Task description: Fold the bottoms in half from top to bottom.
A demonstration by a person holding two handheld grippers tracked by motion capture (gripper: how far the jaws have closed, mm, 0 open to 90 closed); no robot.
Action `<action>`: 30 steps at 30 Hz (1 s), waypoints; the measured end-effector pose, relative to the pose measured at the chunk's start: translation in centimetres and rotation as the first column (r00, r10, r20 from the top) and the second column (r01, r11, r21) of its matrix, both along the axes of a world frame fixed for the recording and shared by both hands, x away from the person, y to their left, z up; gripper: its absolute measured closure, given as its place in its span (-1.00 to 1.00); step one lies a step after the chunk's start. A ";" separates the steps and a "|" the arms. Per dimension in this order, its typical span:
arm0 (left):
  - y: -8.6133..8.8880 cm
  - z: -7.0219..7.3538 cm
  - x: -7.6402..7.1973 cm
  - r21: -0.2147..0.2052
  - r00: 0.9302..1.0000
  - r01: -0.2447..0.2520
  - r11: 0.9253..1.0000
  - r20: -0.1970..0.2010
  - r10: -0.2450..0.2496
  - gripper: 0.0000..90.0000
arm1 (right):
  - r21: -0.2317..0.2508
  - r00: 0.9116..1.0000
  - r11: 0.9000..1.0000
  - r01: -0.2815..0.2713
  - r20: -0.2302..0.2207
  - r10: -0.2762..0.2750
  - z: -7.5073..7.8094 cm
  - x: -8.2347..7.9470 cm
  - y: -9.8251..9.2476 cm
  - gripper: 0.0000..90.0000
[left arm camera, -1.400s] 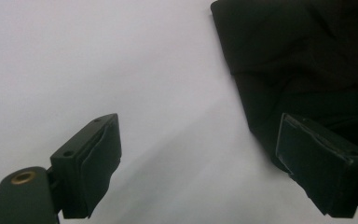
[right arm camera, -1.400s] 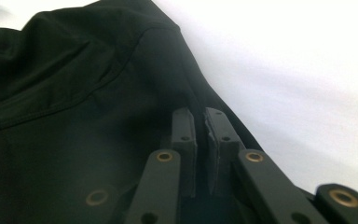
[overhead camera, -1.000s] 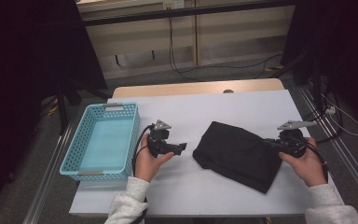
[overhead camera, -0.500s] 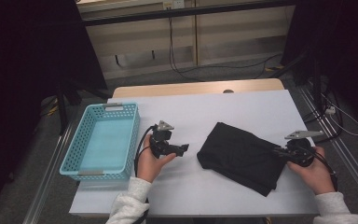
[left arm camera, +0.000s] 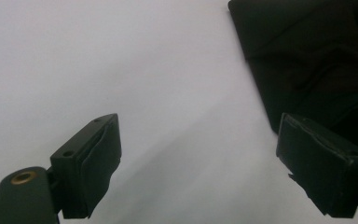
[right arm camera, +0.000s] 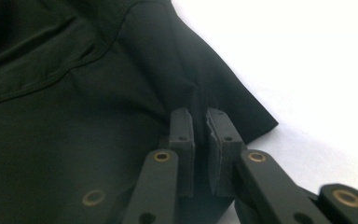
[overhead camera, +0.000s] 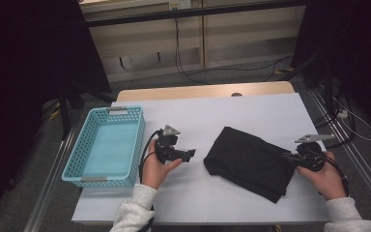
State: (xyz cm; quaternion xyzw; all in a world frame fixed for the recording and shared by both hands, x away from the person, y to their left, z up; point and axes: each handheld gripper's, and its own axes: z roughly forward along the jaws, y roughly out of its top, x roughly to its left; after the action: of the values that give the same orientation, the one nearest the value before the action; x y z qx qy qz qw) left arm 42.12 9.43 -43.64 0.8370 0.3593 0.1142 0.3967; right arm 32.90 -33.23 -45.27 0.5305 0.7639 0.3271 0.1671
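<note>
A folded black cloth (overhead camera: 251, 162) lies on the white table (overhead camera: 232, 111), right of centre. My right gripper (overhead camera: 286, 155) is at the cloth's right edge. In the right gripper view, my right gripper (right arm camera: 199, 121) has just been closing, and a fold of the cloth (right arm camera: 74, 116) is pinched between its pads. My left gripper (overhead camera: 191, 154) is held just left of the cloth and points toward it. In the left gripper view, my left gripper (left arm camera: 198, 158) stands wide open over bare table with nothing between its fingers, and the cloth (left arm camera: 317, 56) is at the upper right.
A light blue plastic basket (overhead camera: 72, 169) with nothing in it stands at the table's left side. Behind the table are a wooden ledge and cables on the floor. Metal rails run along both sides of the table.
The right hand has shifted slightly toward the near edge, and the cloth's left edge has crept a little to the right. The left hand has stayed put.
</note>
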 end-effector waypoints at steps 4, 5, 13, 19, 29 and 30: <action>-0.1 0.1 0.0 0.004 1.000 0.010 1.000 -0.003 -0.010 -0.69 | -0.002 0.998 1.000 -0.021 0.063 0.021 1.0 0.7 0.2 0.82; -0.2 0.0 0.0 0.001 1.000 0.008 1.000 -0.002 -0.008 -0.69 | -0.006 0.996 1.000 -0.029 0.080 0.030 1.3 1.0 0.4 0.82; -0.3 -0.2 -0.1 0.012 1.000 0.015 1.000 -0.011 -0.015 -0.69 | -0.044 0.997 0.999 -0.025 0.075 0.028 0.4 2.9 0.3 0.80; -0.6 -0.3 -0.5 0.017 1.000 -0.002 1.000 -0.003 0.002 -0.70 | -0.085 0.992 0.996 0.004 0.127 0.007 -0.4 3.1 0.2 0.44; -1.6 -0.2 -1.3 -0.002 0.998 0.063 0.998 -0.028 -0.063 -0.70 | -0.028 0.989 0.999 0.017 0.151 -0.013 0.7 1.6 1.4 -0.22; -1.7 -0.2 -1.3 -0.001 0.997 0.069 0.998 -0.029 -0.069 -0.70 | -0.017 0.988 1.000 0.010 0.152 -0.008 0.7 1.5 1.5 -0.28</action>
State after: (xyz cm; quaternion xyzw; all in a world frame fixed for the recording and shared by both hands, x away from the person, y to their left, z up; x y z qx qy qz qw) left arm 40.79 7.74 -43.83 0.8504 0.3360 0.0881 0.3951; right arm 34.36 -31.72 -44.54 0.5060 0.7495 0.3591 0.2309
